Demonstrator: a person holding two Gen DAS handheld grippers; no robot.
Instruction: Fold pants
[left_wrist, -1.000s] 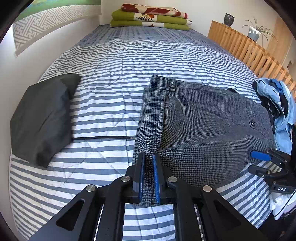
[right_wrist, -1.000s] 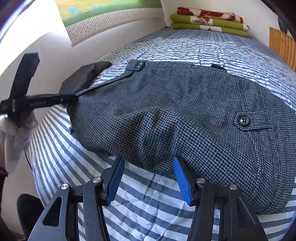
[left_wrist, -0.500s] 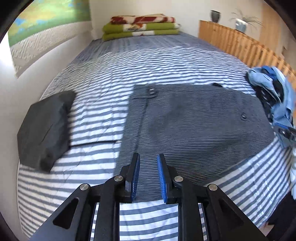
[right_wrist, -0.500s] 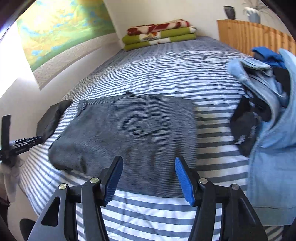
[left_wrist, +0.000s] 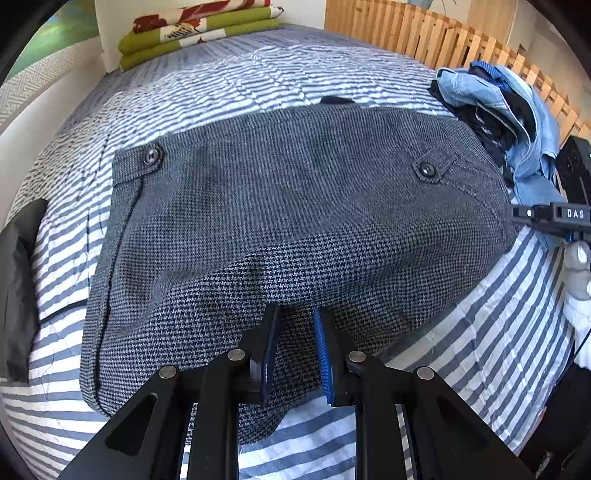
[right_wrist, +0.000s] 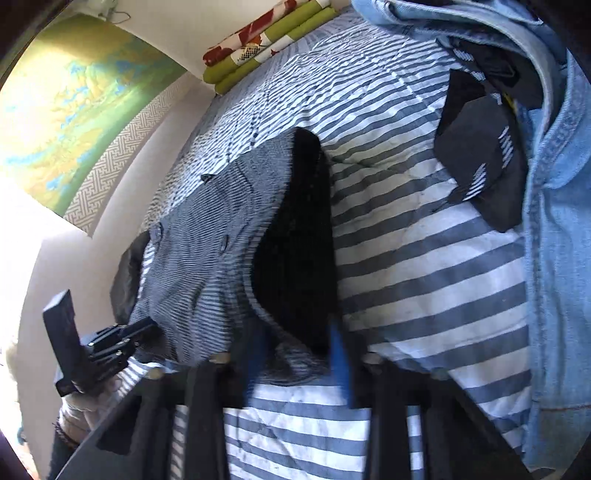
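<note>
Pants (left_wrist: 295, 206) of grey houndstooth cloth are shown lying flat on a blue-and-white striped bed (left_wrist: 498, 332), already doubled into a broad rectangle. The long axis runs left to right across the bed, with one button near the far left corner and another near the far right.

The left gripper (left_wrist: 295, 332) is seen pointing steeply down over the middle of the near edge. Its blue pads are set a narrow gap apart with cloth visible between them, but no pinch is seen.

The right gripper (right_wrist: 297, 350) is placed at the right end of the garment. Its view is blurred, but its fingers are drawn together and a dark fold of that end appears to be caught between them.

A heap of denim clothes (left_wrist: 517, 110) lies just beyond the right end, and a dark folded item (left_wrist: 18, 288) lies at the far left.

A fold across the long axis is judged likely, the right end being carried leftward. The right hand is nearer that end.
</note>
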